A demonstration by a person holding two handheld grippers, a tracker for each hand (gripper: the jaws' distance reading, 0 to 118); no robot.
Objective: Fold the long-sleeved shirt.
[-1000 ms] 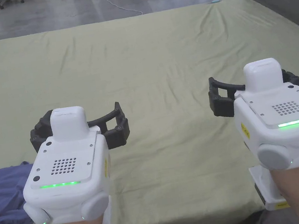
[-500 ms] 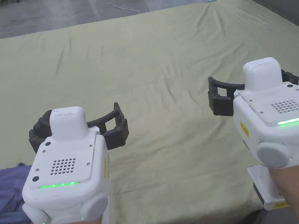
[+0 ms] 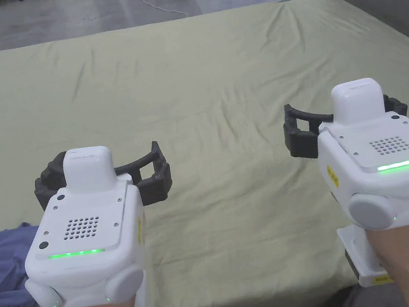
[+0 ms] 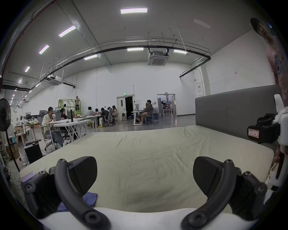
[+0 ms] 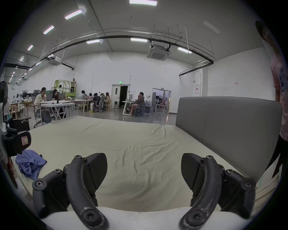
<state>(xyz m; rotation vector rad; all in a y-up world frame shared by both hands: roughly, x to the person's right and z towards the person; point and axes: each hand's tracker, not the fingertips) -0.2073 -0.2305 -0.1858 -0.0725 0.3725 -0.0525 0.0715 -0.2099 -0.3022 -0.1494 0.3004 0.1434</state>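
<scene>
A crumpled blue-purple shirt (image 3: 1, 270) lies bunched at the near left edge of the bed (image 3: 208, 84); the right gripper view has the shirt (image 5: 30, 163) at lower left, and a corner of the shirt (image 4: 90, 198) peeks out behind a jaw in the left gripper view. My left gripper (image 3: 102, 178) hovers above the sheet just right of the shirt, jaws wide apart, nothing between them (image 4: 145, 172). My right gripper (image 3: 344, 124) hangs over the right half of the bed, open and empty (image 5: 144, 169).
A wrinkled pale green sheet covers the bed. A grey headboard (image 5: 226, 127) stands along the right side. Beyond the far edge is a grey floor (image 3: 83, 11) with a cable. Several people sit at tables (image 4: 70, 123) far off. A person (image 5: 280, 93) stands at the right.
The head camera has shifted slightly. My left gripper has drifted a little left and toward me; the right gripper has hardly moved. The shirt lies as before.
</scene>
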